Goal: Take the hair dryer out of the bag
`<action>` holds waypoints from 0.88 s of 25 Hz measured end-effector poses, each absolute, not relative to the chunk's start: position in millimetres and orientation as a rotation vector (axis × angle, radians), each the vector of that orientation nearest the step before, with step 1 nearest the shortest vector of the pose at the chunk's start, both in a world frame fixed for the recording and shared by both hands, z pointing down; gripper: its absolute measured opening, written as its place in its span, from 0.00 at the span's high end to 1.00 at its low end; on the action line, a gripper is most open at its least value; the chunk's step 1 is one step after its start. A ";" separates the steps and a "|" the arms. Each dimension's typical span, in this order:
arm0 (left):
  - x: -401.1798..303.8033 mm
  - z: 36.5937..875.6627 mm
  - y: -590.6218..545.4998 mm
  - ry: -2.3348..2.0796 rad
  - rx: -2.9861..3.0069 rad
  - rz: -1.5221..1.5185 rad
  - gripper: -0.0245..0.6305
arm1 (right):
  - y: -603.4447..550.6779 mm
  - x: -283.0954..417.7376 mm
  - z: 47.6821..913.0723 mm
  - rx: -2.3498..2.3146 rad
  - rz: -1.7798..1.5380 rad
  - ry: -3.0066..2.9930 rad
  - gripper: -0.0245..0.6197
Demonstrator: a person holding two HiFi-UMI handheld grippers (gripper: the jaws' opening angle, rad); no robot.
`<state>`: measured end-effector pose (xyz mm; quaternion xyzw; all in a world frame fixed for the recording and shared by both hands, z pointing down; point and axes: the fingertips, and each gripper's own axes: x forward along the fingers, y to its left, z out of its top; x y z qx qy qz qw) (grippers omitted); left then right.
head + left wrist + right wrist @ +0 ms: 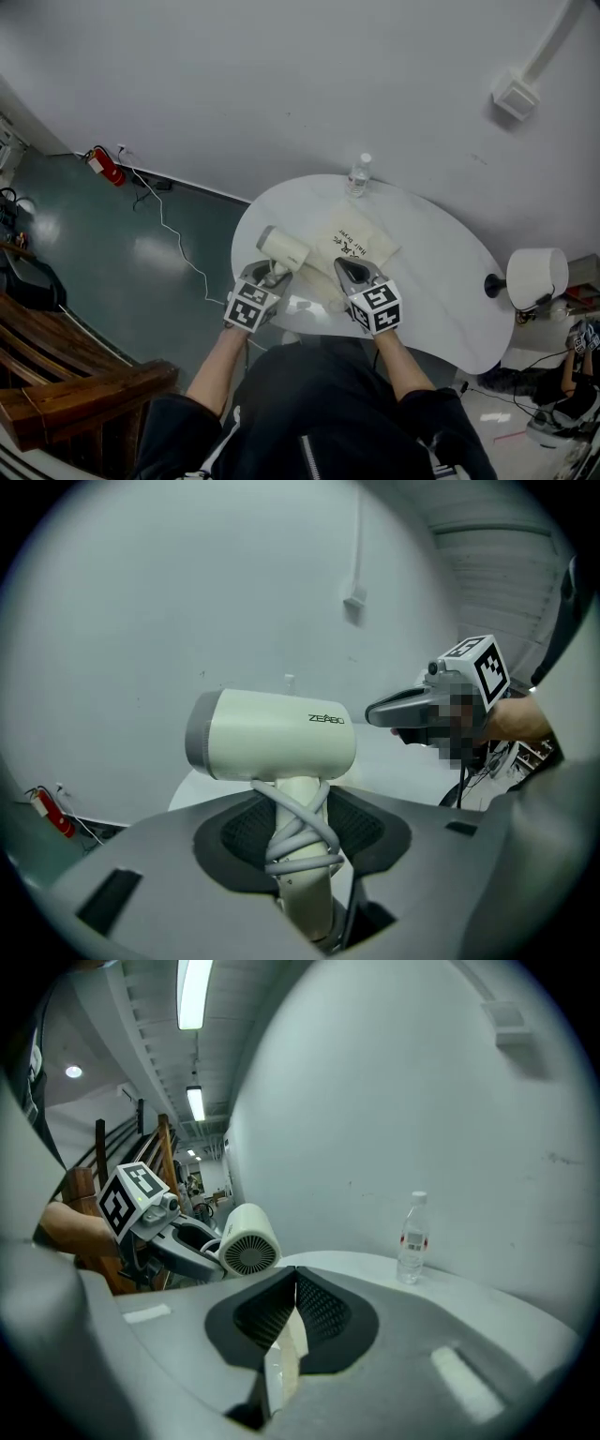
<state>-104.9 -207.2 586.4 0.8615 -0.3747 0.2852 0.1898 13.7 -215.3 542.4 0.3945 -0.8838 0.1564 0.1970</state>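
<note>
A cream hair dryer with a grey back end is held up above the table's near left edge. My left gripper is shut on its handle. In the left gripper view the hair dryer stands upright between the pads of my left gripper, its grey cord wound round the handle. The cream cloth bag lies flat on the white table. My right gripper is shut on the bag's near edge. The right gripper view shows my right gripper pinching a strip of cream bag cloth.
A clear water bottle stands at the table's far edge, beyond the bag. A white lamp sits off the table's right end. On the floor to the left are a red fire extinguisher, a white cable and a wooden bench.
</note>
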 end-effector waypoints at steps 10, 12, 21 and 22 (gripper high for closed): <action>-101.4 518.6 -223.8 -1.169 2.597 0.551 0.69 | -217.6 18.3 485.5 1.236 0.303 -2.559 0.95; -101.2 505.6 -225.6 -1.183 2.624 0.511 0.69 | -218.7 23.5 474.6 1.285 0.269 -2.574 0.95; -99.2 462.7 -228.2 -1.230 2.721 0.370 0.69 | -216.1 41.4 447.6 1.415 0.129 -2.632 0.96; -99.9 459.2 -227.9 -1.241 2.730 0.350 0.69 | -215.3 42.5 445.3 1.426 0.126 -2.637 0.96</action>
